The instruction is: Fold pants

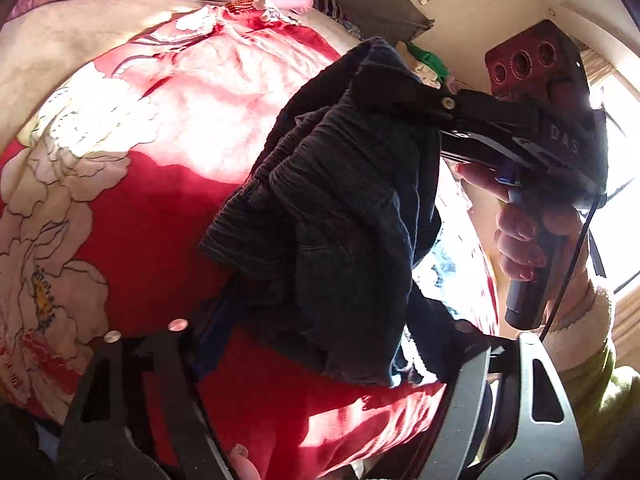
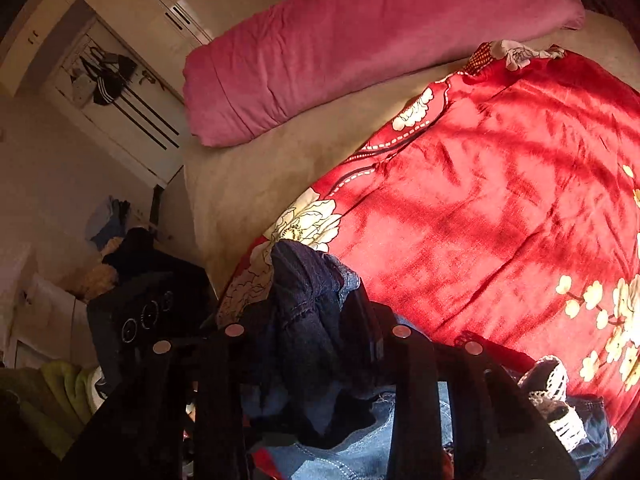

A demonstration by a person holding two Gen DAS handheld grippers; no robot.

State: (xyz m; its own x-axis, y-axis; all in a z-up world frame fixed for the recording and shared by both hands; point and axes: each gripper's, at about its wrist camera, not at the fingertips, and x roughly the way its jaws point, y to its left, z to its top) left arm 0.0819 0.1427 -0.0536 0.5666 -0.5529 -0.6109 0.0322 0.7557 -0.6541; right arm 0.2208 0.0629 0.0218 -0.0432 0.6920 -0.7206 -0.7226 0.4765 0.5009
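Pants (image 1: 340, 208) hang bunched above the red quilt (image 1: 152, 216), pinched in both grippers' jaws

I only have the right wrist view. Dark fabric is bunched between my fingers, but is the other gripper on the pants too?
Observer: Yes. In the left wrist view the dark pants hang in the air between the right gripper, shut on their top, and the left gripper, which has their lower part between its fingers.
Operator: Are they off the bed?
Observer: The bunched part hangs above the red floral blanket; the lowest edge is hidden behind the left gripper.
Operator: Anything beyond the pants on that side?
Observer: A green item lies by the far wall.
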